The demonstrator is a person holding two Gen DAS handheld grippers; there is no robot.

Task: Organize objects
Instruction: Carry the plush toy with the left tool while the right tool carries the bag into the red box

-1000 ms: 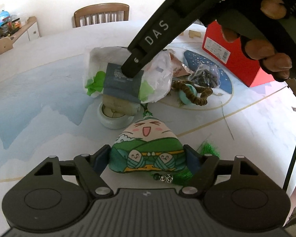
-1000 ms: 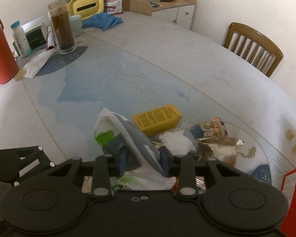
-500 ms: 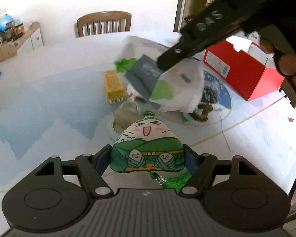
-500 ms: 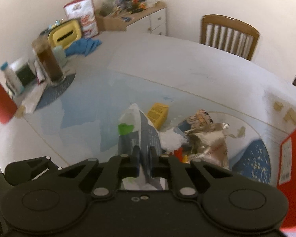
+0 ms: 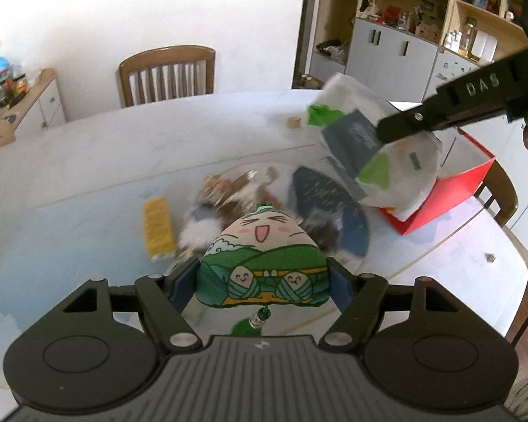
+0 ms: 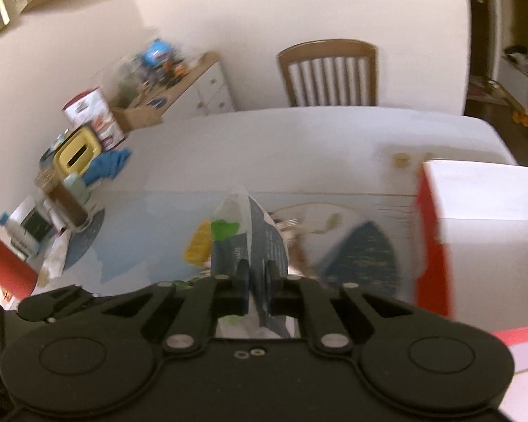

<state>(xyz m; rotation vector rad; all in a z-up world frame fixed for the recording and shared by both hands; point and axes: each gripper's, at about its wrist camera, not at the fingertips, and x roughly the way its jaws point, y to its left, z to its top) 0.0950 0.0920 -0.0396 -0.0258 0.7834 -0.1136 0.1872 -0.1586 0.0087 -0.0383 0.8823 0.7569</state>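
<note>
Left gripper: fingers clamped on a plush toy, held above the bench.
Right gripper: fingers pressed narrow on a plastic bag, lifted off the bench.
Plastic bag, left view: in the air in front of the red box, over its near side.
Bench items: yellow pack lies flat beside a blurred pile of small things.
Background: wooden chair at the far edge.
</note>
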